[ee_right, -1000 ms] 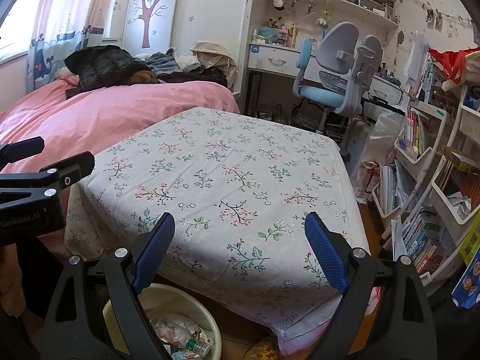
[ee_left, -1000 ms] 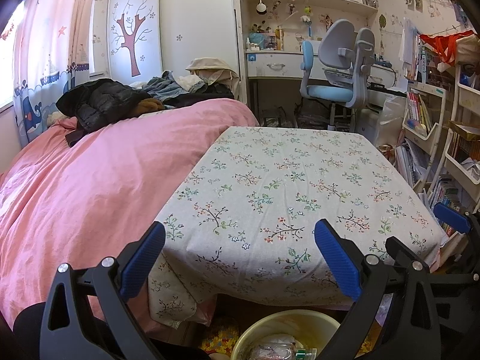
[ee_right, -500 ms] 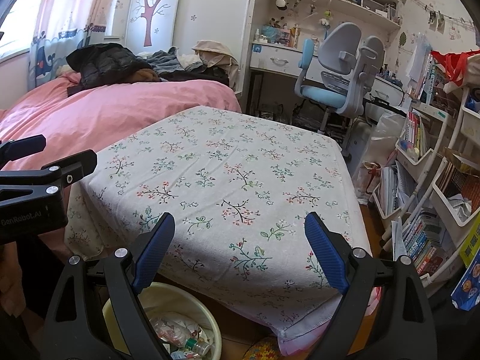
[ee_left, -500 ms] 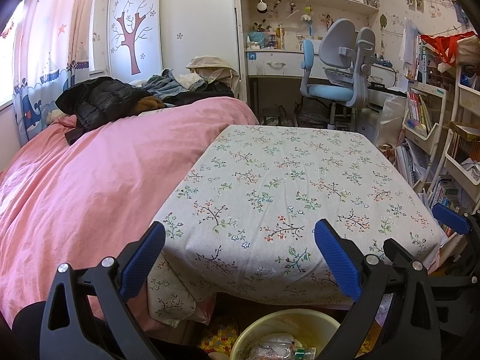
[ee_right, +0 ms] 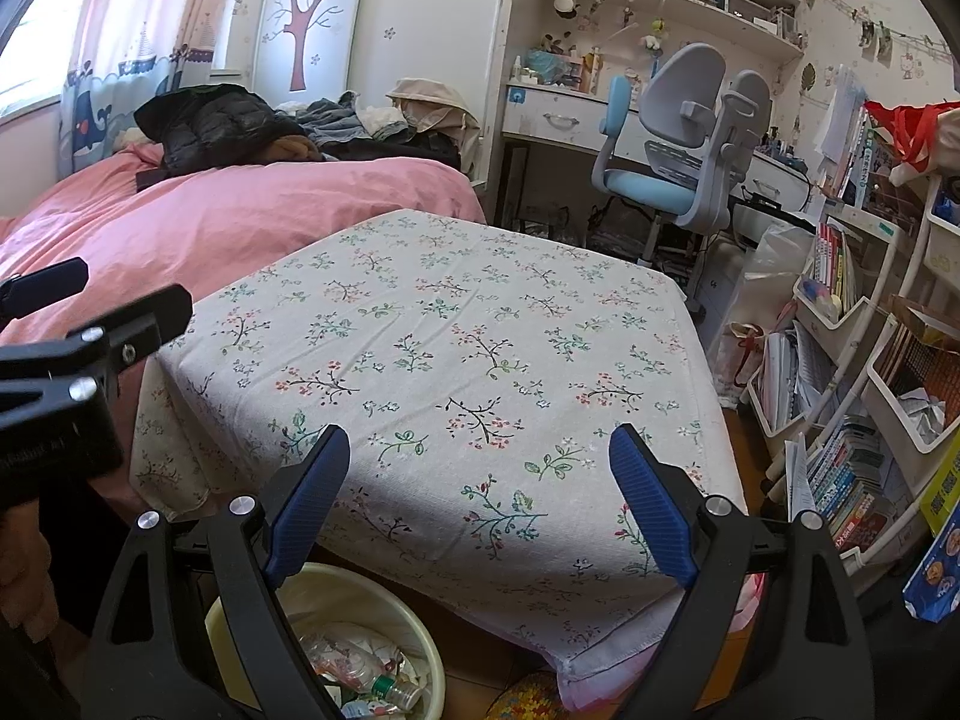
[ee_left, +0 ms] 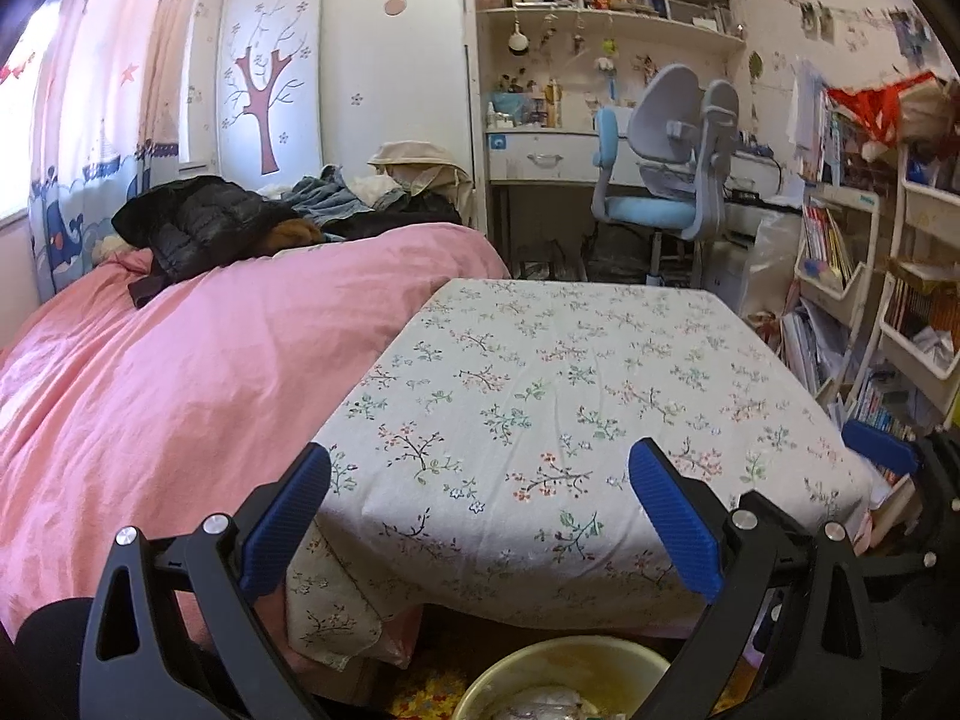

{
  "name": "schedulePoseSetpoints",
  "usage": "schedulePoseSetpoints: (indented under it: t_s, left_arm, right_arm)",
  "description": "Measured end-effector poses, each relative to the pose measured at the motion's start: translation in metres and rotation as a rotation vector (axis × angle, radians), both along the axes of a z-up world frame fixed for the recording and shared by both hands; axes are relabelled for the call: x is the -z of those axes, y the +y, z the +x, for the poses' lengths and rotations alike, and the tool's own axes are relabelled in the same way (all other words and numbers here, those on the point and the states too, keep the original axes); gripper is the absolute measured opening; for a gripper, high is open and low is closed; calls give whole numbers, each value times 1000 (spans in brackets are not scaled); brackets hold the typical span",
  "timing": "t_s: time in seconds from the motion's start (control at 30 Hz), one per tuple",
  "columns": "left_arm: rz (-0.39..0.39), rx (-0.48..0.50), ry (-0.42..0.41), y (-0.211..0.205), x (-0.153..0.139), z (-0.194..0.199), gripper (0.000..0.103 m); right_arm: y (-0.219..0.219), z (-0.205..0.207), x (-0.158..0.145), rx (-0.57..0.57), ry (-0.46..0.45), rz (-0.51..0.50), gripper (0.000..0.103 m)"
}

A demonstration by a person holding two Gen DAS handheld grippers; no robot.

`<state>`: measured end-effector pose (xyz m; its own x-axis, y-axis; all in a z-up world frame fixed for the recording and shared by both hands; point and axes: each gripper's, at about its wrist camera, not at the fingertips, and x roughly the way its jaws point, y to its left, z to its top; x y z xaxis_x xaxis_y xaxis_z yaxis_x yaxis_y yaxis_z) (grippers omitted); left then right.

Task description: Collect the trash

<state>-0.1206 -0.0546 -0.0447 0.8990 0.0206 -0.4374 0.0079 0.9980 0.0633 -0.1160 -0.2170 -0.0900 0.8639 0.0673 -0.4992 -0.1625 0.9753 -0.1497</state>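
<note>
Yellow bin (ee_right: 420, 654) with trash sits below and left of the right claw (ee_right: 480, 498), directly under the left claw (ee_left: 480, 516); both claws are released, empty.

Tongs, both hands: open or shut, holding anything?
Left tongs: open, holding nothing, above the flowered tablecloth.
Right tongs: open, holding nothing, above the trash bin.
</note>
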Motion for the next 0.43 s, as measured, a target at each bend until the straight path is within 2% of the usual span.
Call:
schedulePoseSetpoints:
  t_s: [0.07, 0.3, 0.43]
  left_arm:
    - [15, -9, 11, 1, 1, 2, 95]
    - [-5, -36, 125, 10, 6, 17, 95]
    - [-23, -48, 139, 15, 8, 16, 95]
  right_arm:
    - [0, 0, 0, 1, -1, 1, 85]
    - [1, 1, 4, 4, -2, 4, 85]
    - [-1, 1, 2, 6, -3, 5, 85]
